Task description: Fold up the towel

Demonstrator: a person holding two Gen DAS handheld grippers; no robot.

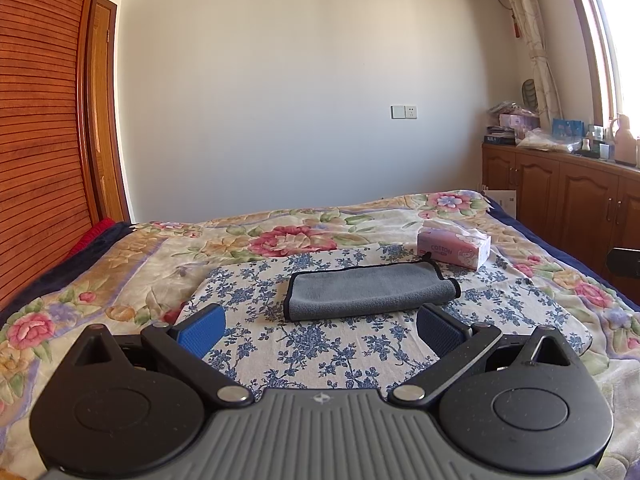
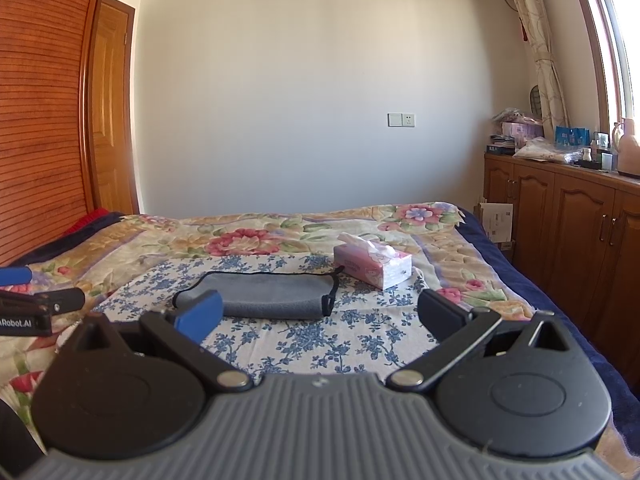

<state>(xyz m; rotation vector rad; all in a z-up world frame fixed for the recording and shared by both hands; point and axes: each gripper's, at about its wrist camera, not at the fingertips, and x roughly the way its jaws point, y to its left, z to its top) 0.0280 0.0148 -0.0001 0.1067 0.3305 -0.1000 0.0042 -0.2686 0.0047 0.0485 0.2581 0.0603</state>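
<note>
We see the left claw (image 1: 320, 330) spread wide, its blue pads well apart and holding nothing; it hangs above the blue-flowered cloth (image 1: 320, 344), short of the towel (image 1: 370, 290). The right claw (image 2: 318, 318) is likewise wide open and empty, its left finger overlapping the towel's near corner in our view, though we cannot tell whether it touches.

The grey towel with its black trim lies folded into a long band across the middle of the flowered cloth, which is spread on the bed (image 1: 120, 264) over a quilt of large pink blooms. A pale wall rises behind the bed, a slatted wooden wardrobe (image 1: 36, 120) stands to the left, and a bench (image 1: 560, 184) of wooden cabinets runs beneath the window.

A pink tissue box (image 1: 453, 248) sits just beyond the towel's right end, a tissue rising from its top.
</note>
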